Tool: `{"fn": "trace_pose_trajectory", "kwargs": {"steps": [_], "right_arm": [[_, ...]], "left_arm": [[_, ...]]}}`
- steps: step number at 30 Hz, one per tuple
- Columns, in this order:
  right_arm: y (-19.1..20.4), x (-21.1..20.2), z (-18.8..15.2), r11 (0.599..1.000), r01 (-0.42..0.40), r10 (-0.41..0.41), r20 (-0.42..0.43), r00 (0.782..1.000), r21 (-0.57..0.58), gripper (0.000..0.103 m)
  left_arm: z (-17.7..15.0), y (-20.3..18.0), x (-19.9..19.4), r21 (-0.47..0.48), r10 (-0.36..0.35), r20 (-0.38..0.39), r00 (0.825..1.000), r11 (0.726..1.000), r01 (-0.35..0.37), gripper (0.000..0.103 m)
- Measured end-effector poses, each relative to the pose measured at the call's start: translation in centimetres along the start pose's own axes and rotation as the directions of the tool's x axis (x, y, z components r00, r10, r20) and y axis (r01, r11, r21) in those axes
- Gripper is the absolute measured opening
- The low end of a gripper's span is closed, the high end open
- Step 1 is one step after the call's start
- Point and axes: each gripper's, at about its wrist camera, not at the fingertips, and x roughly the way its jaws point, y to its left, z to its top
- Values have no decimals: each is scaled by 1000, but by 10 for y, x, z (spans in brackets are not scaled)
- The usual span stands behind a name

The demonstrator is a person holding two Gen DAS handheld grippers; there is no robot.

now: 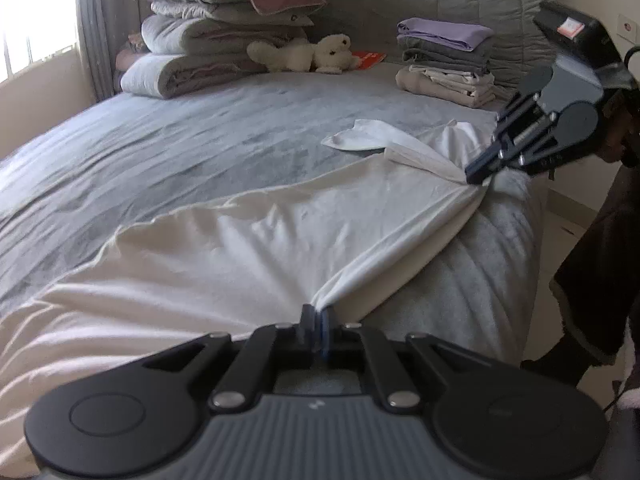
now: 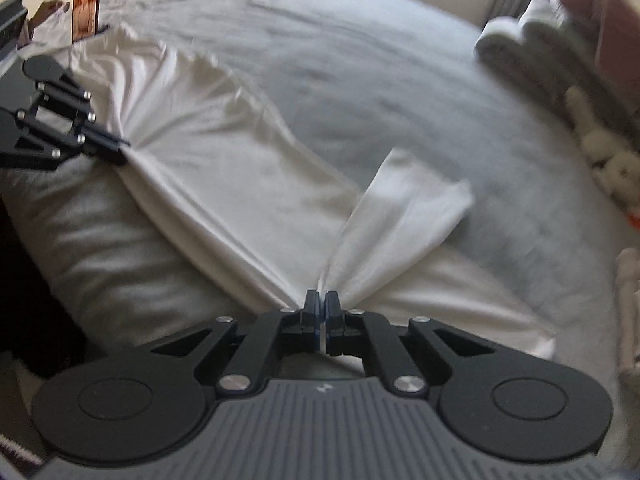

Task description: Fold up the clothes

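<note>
A white garment (image 1: 240, 236) lies spread over the grey bed (image 1: 180, 140), stretched taut between both grippers along the bed's right edge. My left gripper (image 1: 318, 314) is shut on a bunched part of its near edge. My right gripper (image 1: 476, 176) is shut on the garment further up, where a sleeve (image 1: 360, 140) fans out. In the right wrist view my right gripper (image 2: 322, 300) pinches the white garment (image 2: 224, 168), with the sleeve (image 2: 408, 200) spreading ahead. The left gripper (image 2: 120, 152) grips the cloth at the left of that view.
A stack of folded clothes (image 1: 444, 60) sits at the bed's head on the right. Piled pillows and blankets (image 1: 216, 32) and a plush toy (image 1: 304, 54) sit at the left. A person's dark clothing (image 1: 600, 240) stands beside the bed's right edge. A window (image 1: 36, 20) glows at left.
</note>
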Motion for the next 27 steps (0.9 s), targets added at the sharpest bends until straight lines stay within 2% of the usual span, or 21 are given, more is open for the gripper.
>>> {"fn": "trace_pose_trajectory", "kwargs": {"steps": [3, 5, 6, 8, 11, 19, 24, 27], "right_arm": [[-5, 5, 1, 998, -56, 56, -30, 998, 28, 13], [-10, 5, 3, 992, -110, 112, -27, 993, 55, 16], [-13, 2, 5, 986, -151, 152, -8, 988, 74, 18], [-15, 3, 10, 974, -205, 205, 15, 979, 96, 32], [-16, 4, 19, 955, -272, 269, 40, 962, 119, 34], [-15, 26, 52, 895, -414, 398, 123, 909, 166, 35], [-18, 49, 75, 874, -450, 430, 138, 892, 185, 35], [-19, 64, 86, 857, -474, 452, 149, 880, 200, 35]], "left_arm": [[1, 3, -1, -26, -33, -9, 999, 999, 33, 15], [2, 7, -3, -57, -83, -6, 997, 995, 83, 35], [4, 8, -5, -72, -104, 3, 995, 992, 104, 36], [6, 10, -9, -96, -128, 31, 991, 987, 131, 37], [12, 13, -13, -113, -125, 69, 990, 985, 132, 44], [24, 33, -6, -176, -10, 100, 995, 984, 28, 48], [29, 58, 6, -256, 105, 84, 991, 963, -80, 46], [30, 71, 12, -298, 135, 72, 988, 949, -108, 42]]}}
